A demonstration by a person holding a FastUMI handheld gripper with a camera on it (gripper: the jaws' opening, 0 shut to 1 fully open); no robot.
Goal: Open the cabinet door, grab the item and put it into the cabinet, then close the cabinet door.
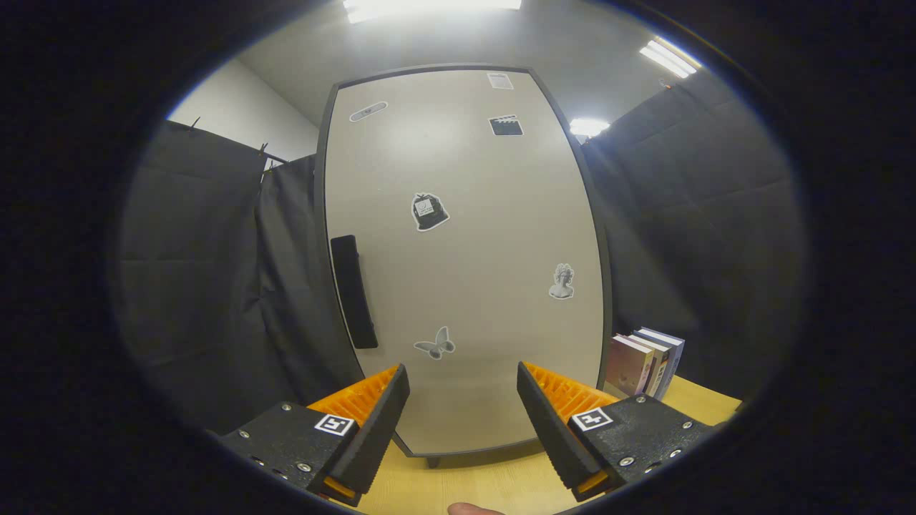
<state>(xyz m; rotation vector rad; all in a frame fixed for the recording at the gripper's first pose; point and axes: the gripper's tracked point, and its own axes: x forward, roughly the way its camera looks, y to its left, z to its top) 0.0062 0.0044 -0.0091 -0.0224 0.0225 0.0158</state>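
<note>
The hand-held gripper [464, 390] sits low in the centre of the frame, its fingers spread apart with nothing between them. Just beyond them, filling the middle of the frame, stands the cabinet door [465, 250], closed, pale and dotted with small stickers. Its dark vertical handle [353, 291] is at the door's left edge, above the left finger. At lower right, a few books [644, 363] stand upright on the wooden counter [494, 483], just beside the cabinet
</note>
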